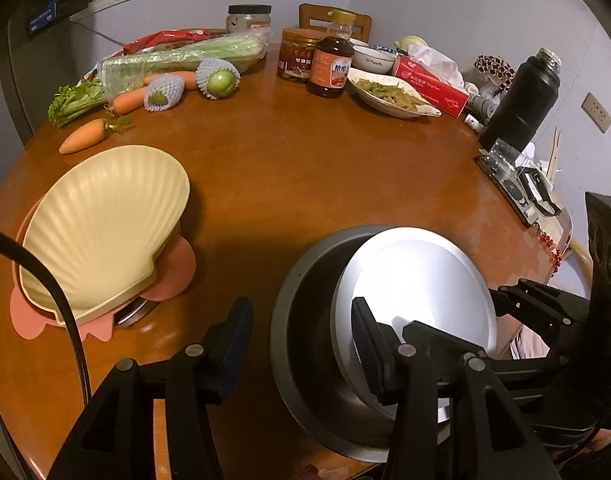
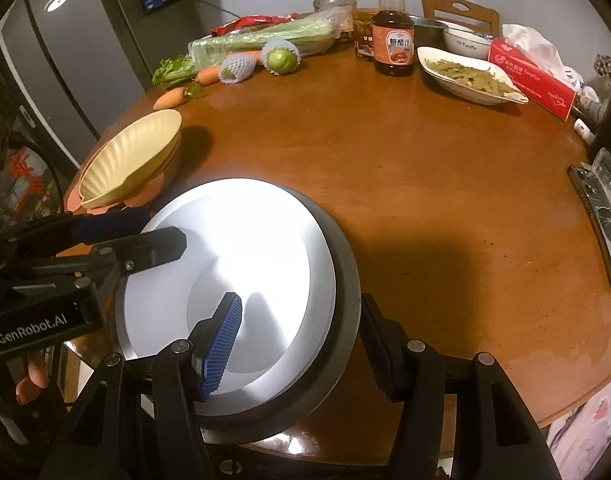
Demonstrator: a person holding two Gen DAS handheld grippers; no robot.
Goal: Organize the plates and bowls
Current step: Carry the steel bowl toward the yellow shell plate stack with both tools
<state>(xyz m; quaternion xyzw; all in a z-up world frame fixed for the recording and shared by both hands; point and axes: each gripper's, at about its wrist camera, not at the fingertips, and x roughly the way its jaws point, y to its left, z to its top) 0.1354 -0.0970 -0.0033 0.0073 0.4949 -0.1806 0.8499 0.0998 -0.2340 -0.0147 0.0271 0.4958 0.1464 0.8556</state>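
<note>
A grey metal bowl [image 1: 301, 360] [image 2: 345, 292] sits at the near edge of the round wooden table [image 1: 305, 180]. A shiny silver plate [image 1: 425, 280] [image 2: 245, 240] lies tilted inside it. My left gripper [image 1: 299, 306] [image 2: 161, 228] is open and straddles the bowl's left rim, one finger outside and one over the plate. My right gripper [image 2: 301, 300] [image 1: 505, 296] is open astride the opposite rim, its blue pad above the plate with a gap showing. To the left, a cream shell-shaped plate [image 1: 105, 220] [image 2: 133, 152] rests on a pink plate [image 1: 173, 276].
Along the back of the table lie carrots [image 1: 83, 142], celery [image 1: 177, 56], a sauce bottle [image 1: 331, 64], a white dish of greens [image 1: 389, 94], a red tissue box [image 1: 433, 84] and white bowls [image 1: 373, 60]. A black flask [image 1: 521, 100] and a phone [image 2: 601, 220] are at the right edge.
</note>
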